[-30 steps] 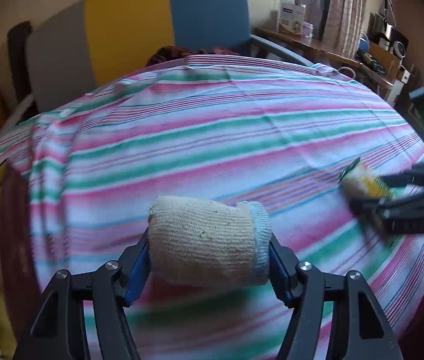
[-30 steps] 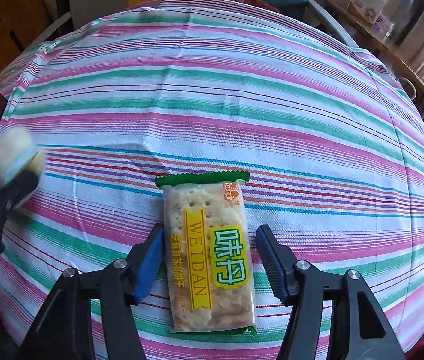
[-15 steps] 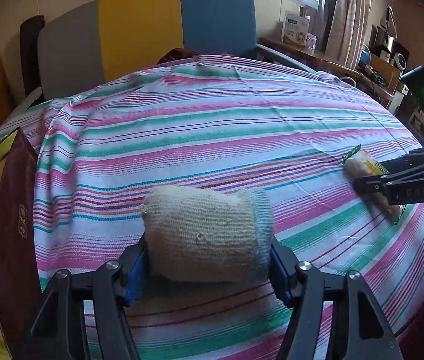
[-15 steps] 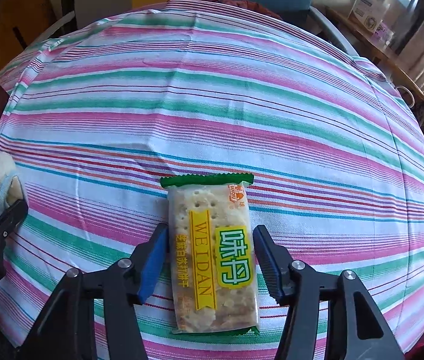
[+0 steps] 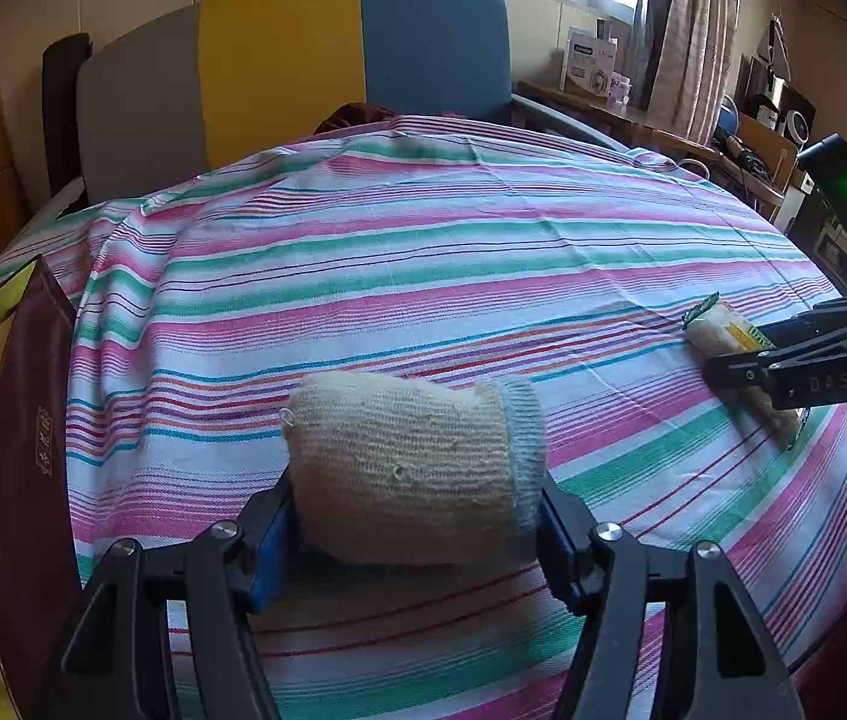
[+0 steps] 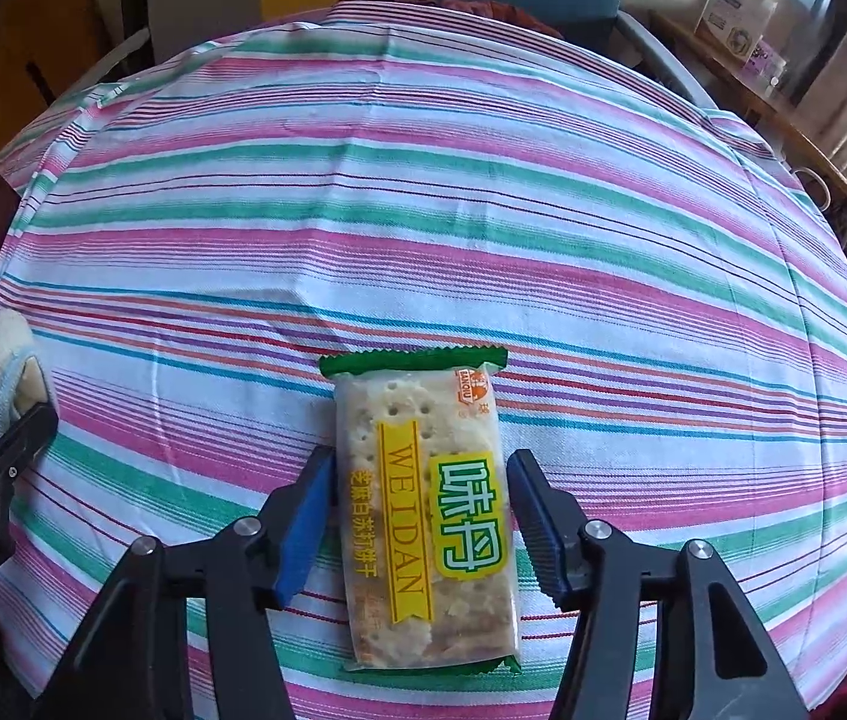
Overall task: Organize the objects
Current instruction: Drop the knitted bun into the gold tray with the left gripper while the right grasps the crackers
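My left claw (image 5: 414,531) is clenched on one rolled knit sock (image 5: 414,462), low over the striped cloth (image 5: 423,252) on the worktop. My right claw (image 6: 417,510) is spread, straddling one cracker packet (image 6: 423,510) lying flat on the cloth; its fingers are not pressing the packet.

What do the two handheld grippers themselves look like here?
Both the left gripper and right gripper have matte black frames, silver round bolts and blue ribbed pads inside the jaws. The right gripper's side bears pale lettering and a green light; no cables or sleeves show.
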Available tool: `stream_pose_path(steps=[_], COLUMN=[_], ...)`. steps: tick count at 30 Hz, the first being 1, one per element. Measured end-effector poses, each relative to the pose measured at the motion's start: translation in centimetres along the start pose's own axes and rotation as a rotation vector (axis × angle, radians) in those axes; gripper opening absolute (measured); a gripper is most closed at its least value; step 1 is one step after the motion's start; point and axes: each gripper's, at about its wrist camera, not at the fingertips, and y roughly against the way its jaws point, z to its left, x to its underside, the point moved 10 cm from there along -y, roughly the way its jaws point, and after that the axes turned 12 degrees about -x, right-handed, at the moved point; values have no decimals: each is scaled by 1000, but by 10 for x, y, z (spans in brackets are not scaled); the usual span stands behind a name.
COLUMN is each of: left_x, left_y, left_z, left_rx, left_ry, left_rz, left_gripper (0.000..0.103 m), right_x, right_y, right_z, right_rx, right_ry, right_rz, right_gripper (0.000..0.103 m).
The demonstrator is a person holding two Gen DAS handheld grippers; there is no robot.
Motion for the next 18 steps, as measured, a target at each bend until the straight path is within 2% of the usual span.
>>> stream_pose_path(steps=[6,12,13,15,18], left_x=[-1,-1,-1,-4,-12], left_y=[0,3,6,21,47], left_z=[0,0,0,0,1], left_rx=[3,0,0,17,44], left_ry=[2,-10,-10,-14,-11], left_rz=[0,9,9,-18,-55], left_gripper=[67,64,64,64,64], right_x=[5,6,0,-31,-34], right_y=[4,6,2,-38,-39], right_z=[10,11,12,6,4], right_rx=[13,7,5,5,9], right_ry=[43,54,54,60,66], right_rz=[-4,-13,-16,-20,-26], right_gripper=[52,50,50,50,50])
